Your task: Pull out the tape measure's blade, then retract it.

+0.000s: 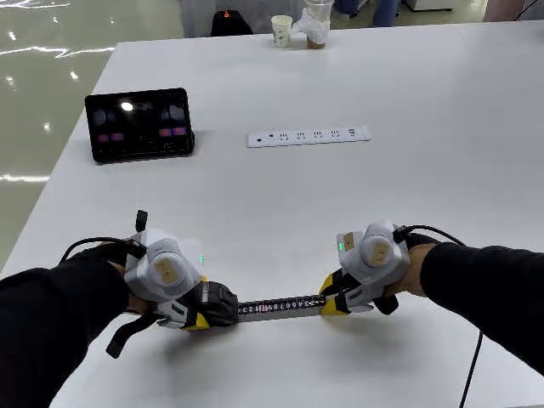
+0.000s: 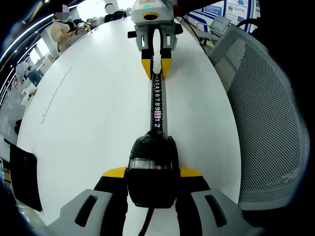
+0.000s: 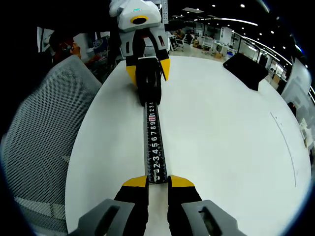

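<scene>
One tape measure (image 1: 219, 303), low in the head view, close to the bottom edge of the white tabletop (image 1: 340, 187). Held at both ends. Clamped round its black case (image 2: 152, 164), one yellow tip on either side: the left claw (image 2: 152, 173). Pinched together on the free end of the blade (image 3: 153, 142), at bottom centre of the right gripper view: the right claw (image 3: 157, 182). One blade, drawn out a short way, stretched straight between the two, just above or on the tabletop, cannot tell which; printed numbers along it. End hook hidden between the right claw's tips; sides of the case covered by the left claw's. Higher in the head view: one dark tablet (image 1: 138, 125) at upper left, screen too dim to read; one white power strip (image 1: 308, 135) near centre; two cups (image 1: 281, 31) at the top edge, the second cut off and wrapped in something pale, hard to make out. One grey mesh chair (image 2: 261, 108) at the right of the left gripper view, partly cut off
</scene>
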